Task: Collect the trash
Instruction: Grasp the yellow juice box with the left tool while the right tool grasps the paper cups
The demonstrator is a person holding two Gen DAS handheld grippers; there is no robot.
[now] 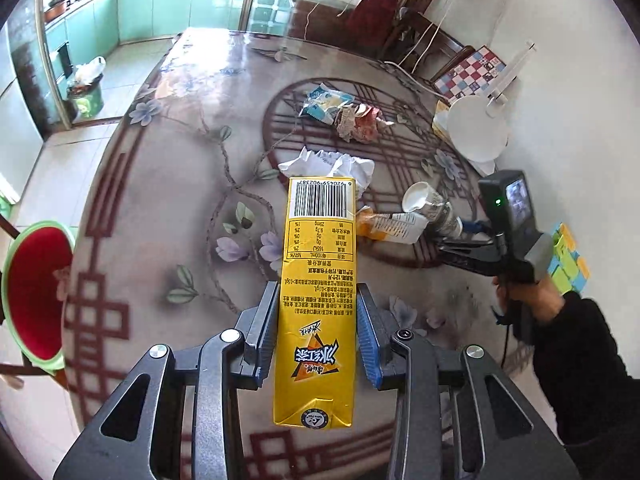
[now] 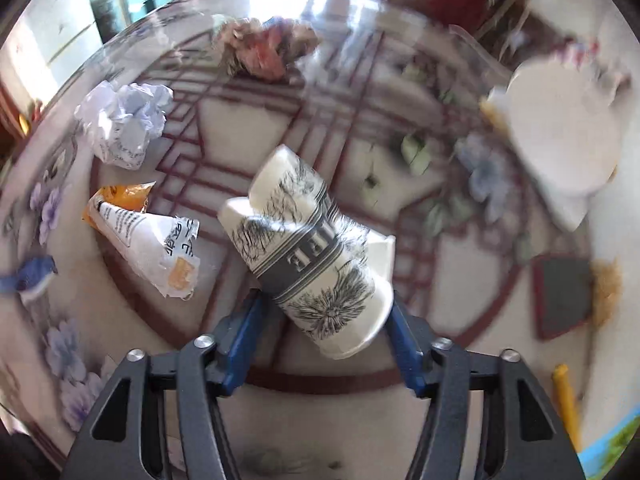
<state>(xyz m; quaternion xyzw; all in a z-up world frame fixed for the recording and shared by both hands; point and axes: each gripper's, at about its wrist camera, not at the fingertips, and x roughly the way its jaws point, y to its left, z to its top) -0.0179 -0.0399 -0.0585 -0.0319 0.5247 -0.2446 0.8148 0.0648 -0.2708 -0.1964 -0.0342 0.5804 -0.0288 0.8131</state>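
The tabletop (image 1: 168,184) fills most of both views, oval and glossy, printed with red lattice and pale flowers. At its far right edge a white round plate (image 1: 478,128) lies beside a checkered box (image 1: 470,70).

The left gripper (image 1: 317,320) holds a tall yellow carton (image 1: 318,280) — its fingers (image 1: 367,336) are clamped on the carton's two sides, low on its length, with the barcode end pointing away over the tabletop. The carton is lifted clear in the grip; how far it stands above the surface I cannot tell.

The right gripper (image 2: 324,328) carries a paper cup (image 2: 308,248) printed with black flowers and a grey band. The cup lies tilted between the blue-padded fingers (image 2: 240,344), its open mouth towards the far side, and they appear to press on its flanks. The right wrist view is blurred. From the left wrist view the same cup (image 1: 428,204) sits at the tip of the right gripper (image 1: 464,232), just above or on the tabletop near a torn white and orange wrapper (image 1: 394,226).

Trash on the tabletop: a crumpled white paper ball (image 2: 126,126) to the left of the cup, the wrapper (image 2: 148,236) just beside it, a crushed reddish packet (image 2: 268,46) further off, and a blue and yellow snack bag (image 1: 324,102) — touching that packet, well apart from both grippers.
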